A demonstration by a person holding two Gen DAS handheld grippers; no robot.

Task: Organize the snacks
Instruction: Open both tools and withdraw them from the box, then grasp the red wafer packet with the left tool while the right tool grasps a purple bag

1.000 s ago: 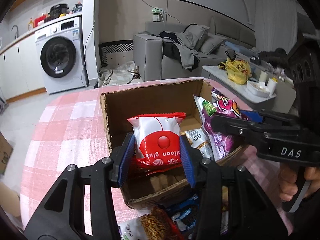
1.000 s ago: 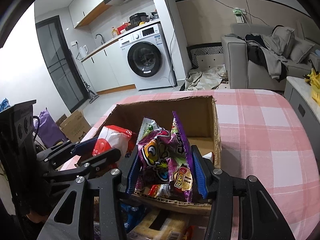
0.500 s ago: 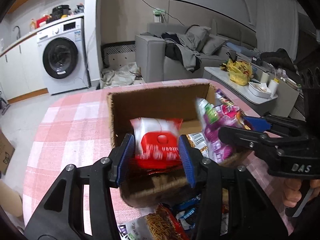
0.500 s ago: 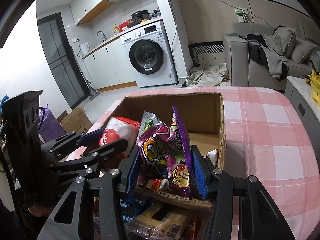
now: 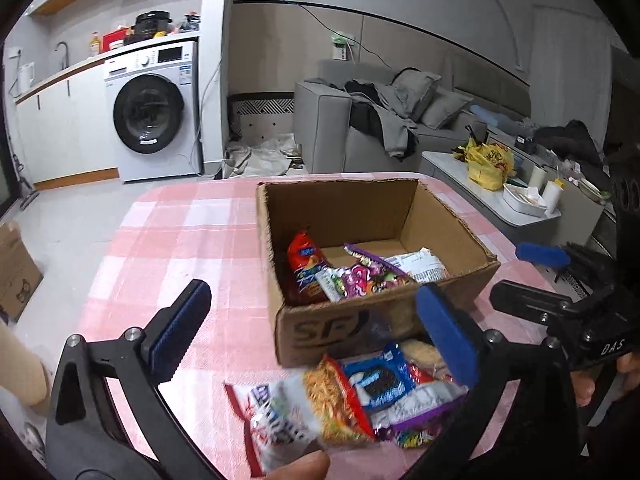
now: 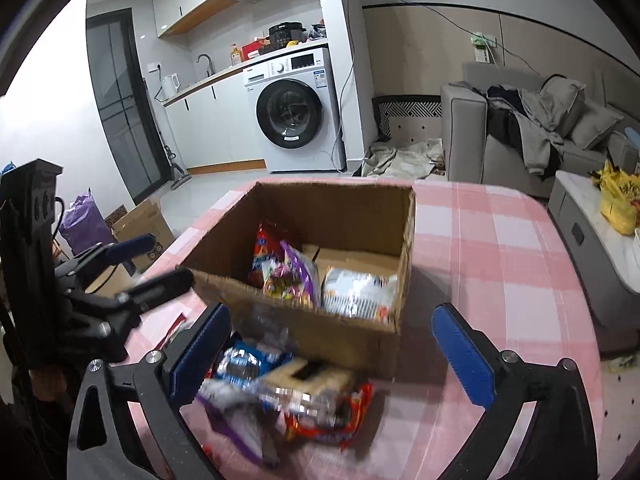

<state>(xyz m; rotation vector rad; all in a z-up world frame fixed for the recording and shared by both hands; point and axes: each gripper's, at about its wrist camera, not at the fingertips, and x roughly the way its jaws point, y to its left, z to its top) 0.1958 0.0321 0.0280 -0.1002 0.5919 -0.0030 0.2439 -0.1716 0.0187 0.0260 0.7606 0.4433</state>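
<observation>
The left gripper (image 5: 312, 340) is opening, its blue pads spread wide with nothing pressed between them. Straight ahead of it, just past its fingertips, stands the cardboard box (image 5: 448, 216) on the pink checked tablecloth (image 5: 192, 240). Inside the box, against the wall nearest the left finger, a red packet (image 5: 304, 268) leans upright; a purple packet (image 5: 368, 276) lies beside it toward the right finger, and a white packet (image 5: 420, 264) lies further right on the box floor. Between the fingers and below the box's front wall, a loose heap of snacks rests on the cloth: a white-and-red bag (image 5: 276, 420), an orange noodle packet (image 5: 336, 400), and a blue cookie packet (image 5: 376, 380) close to the right pad.

The right gripper (image 6: 328, 356) is opening too, its pads wide apart and gripping nothing. The box (image 6: 404, 248) sits directly ahead of it, its front wall spanning the gap between the fingers. The purple packet (image 6: 296, 276) and the white packet (image 6: 356, 292) lie inside, close behind that front wall, with the red packet (image 6: 266, 252) standing behind the purple one. Between this gripper's fingers, in front of the box, lies the blurred heap, with a blue cookie packet (image 6: 244, 364) by the left pad and a red-edged packet (image 6: 340, 420) near the middle.

To the right gripper's left, the other gripper (image 6: 136, 268) reaches alongside the box.
</observation>
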